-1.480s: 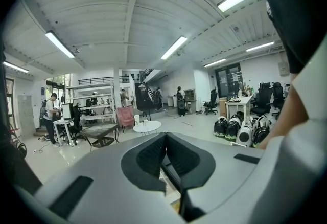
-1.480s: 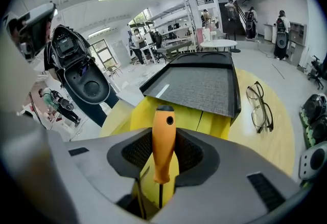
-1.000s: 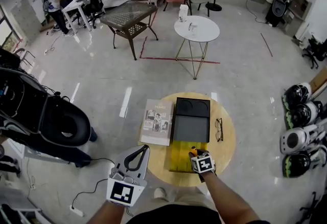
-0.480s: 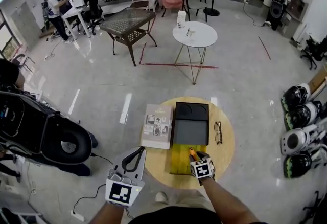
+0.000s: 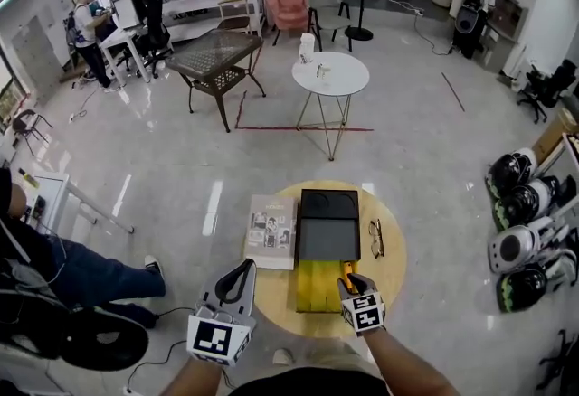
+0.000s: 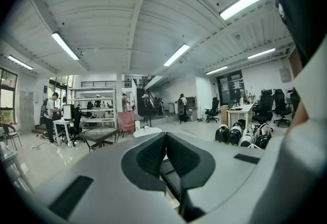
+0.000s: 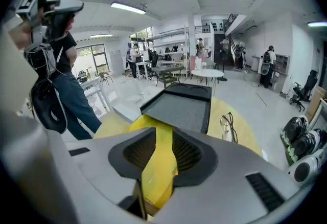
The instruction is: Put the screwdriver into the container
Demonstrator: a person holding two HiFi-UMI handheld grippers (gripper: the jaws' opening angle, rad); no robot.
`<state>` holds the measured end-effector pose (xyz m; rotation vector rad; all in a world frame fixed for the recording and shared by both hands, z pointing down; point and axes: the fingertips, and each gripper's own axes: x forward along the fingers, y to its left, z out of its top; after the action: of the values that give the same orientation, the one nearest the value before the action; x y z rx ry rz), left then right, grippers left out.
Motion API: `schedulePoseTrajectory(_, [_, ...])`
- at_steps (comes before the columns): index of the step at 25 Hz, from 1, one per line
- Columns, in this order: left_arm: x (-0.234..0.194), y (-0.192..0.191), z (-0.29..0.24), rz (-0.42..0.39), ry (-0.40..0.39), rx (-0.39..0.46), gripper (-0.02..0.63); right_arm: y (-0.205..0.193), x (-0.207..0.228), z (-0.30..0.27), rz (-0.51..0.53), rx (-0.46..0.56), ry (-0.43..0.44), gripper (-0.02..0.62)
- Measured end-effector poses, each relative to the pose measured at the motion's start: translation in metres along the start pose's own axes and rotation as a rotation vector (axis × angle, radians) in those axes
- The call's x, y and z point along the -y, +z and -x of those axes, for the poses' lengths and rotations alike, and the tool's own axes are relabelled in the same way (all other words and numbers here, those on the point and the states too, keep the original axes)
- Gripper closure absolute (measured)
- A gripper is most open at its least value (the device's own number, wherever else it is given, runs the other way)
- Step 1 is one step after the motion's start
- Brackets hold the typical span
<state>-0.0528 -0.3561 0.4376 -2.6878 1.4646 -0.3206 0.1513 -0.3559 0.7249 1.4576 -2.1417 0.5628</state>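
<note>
On the round wooden counter [image 5: 391,277]: the orange-handled screwdriver [image 5: 346,272] shows at the right edge of a yellow slatted board [image 5: 315,287], just short of the container.
Container: a black rectangular tray [image 5: 327,239], matte and shallow-walled, with two round recesses at its far end; nothing lies in it.
Progress: early, by my reading; the pickup looks unsecured, and the carry and the drop into the tray are both left.
Right gripper [image 7: 163,136]: jaws apart, having just been closing; the yellow board fills the gap (a sliver of orange peeks at the right pad's inner edge), and no pad visibly presses on anything.
Left gripper [image 6: 165,136]: ribbed pads together on nothing, held off the counter's near left.
Bystanders: a glossy magazine [image 5: 272,231] lies left of the tray, thin-framed glasses [image 5: 375,238] right of it.
</note>
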Motion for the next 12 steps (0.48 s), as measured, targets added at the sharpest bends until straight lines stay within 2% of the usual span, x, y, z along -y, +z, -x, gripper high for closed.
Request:
schedulePoseTrajectory(3, [-0.001,0.003,0.004,0.002,-0.004,0.006,0.591,0.024,-0.012,0.027,0.039,0.074,0.007,0.502])
schedulePoseTrajectory(7, [0.000,0.007,0.011,-0.027,-0.023,0.024,0.591,0.054,-0.024,0.065,0.011,0.196,0.022,0.577])
schedulePoseTrajectory(12, [0.000,0.012,0.022,-0.016,-0.035,0.055,0.591,0.087,-0.037,0.104,-0.020,0.306,0.034,0.580])
